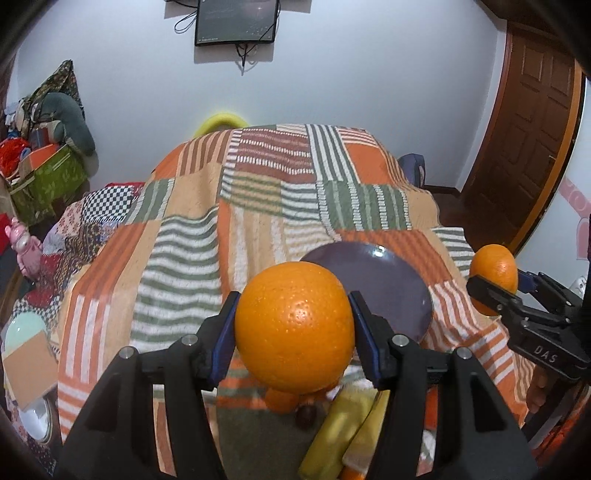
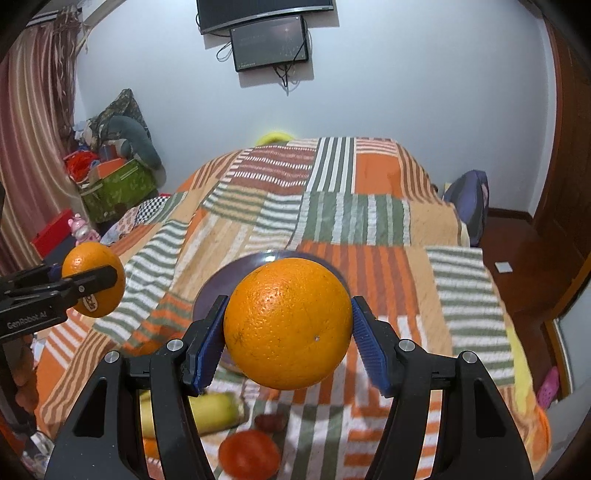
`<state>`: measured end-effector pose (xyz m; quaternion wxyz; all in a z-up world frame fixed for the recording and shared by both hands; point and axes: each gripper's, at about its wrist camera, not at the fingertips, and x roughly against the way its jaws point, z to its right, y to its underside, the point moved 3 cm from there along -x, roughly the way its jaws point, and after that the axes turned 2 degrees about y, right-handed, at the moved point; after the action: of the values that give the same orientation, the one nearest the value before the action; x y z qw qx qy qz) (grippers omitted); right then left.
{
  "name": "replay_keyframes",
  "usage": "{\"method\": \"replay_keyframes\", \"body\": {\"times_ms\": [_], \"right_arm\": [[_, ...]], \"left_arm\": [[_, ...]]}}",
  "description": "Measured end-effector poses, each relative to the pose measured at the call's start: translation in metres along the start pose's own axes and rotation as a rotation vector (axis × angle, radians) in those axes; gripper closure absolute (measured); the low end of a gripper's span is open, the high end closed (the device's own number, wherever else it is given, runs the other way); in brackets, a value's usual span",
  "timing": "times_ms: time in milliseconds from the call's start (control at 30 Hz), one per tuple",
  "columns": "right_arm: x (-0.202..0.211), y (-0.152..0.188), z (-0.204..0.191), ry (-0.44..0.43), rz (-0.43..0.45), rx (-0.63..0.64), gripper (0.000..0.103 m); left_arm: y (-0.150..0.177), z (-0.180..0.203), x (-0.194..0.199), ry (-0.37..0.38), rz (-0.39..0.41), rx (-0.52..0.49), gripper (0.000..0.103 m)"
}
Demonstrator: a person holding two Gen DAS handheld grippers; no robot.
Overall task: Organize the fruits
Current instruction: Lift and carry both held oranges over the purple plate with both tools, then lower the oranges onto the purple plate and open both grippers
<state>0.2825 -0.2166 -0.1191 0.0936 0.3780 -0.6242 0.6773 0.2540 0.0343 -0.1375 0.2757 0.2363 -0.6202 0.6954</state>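
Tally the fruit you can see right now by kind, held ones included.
Oranges: 2, one in the left gripper, one in the right gripper
Bananas: 1
Red round fruit: 1
Small dark fruit: 1
Total: 5

Striped patchwork blanket (image 1: 258, 206); wall monitor (image 1: 236, 20); wooden door (image 1: 532, 122).

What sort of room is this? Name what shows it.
Most likely a bedroom in a home. A bed under a striped patchwork blanket fills the view, a screen hangs on the wall, a curtain covers the left side, and a wooden door stands at the right.
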Motion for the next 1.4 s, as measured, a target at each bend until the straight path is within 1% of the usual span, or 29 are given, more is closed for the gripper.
{"method": "replay_keyframes", "body": {"times_ms": [233, 433, 533, 733, 1000, 1067, 1167, 1233, 1400], "right_arm": [[-0.021, -0.013, 0.003, 0.023, -0.002, 0.036, 0.042], [-0.043, -0.018, 0.005, 0.005, -0.029, 0.043, 0.042], [-0.054, -0.019, 0.005, 0.002, -0.043, 0.052, 0.042], [-0.078, -0.02, 0.002, -0.002, -0.084, 0.081, 0.042], [-0.108, -0.015, 0.007, 0.003, -0.148, 0.101, 0.042], [-0.116, -0.011, 0.011, 0.014, -0.168, 0.094, 0.042], [-0.127, -0.007, 0.014, 0.005, -0.201, 0.081, 0.042], [-0.133, -0.003, 0.015, -0.001, -0.223, 0.083, 0.042], [-0.135, -0.003, 0.011, 0.007, -0.219, 0.112, 0.041]], "left_arm": [[-0.024, 0.01, -0.026, 0.015, 0.002, -0.017, 0.046], [-0.035, 0.015, -0.059, 0.051, -0.04, -0.017, 0.046], [-0.038, 0.016, -0.076, 0.056, -0.066, -0.024, 0.047], [-0.037, 0.019, -0.115, 0.07, -0.128, -0.047, 0.047], [-0.035, 0.02, -0.16, 0.12, -0.219, -0.073, 0.047], [-0.033, 0.019, -0.171, 0.118, -0.245, -0.073, 0.047], [-0.03, 0.018, -0.186, 0.113, -0.278, -0.072, 0.047], [-0.03, 0.017, -0.187, 0.116, -0.272, -0.071, 0.047], [-0.031, 0.019, -0.19, 0.109, -0.266, -0.073, 0.047]]}}
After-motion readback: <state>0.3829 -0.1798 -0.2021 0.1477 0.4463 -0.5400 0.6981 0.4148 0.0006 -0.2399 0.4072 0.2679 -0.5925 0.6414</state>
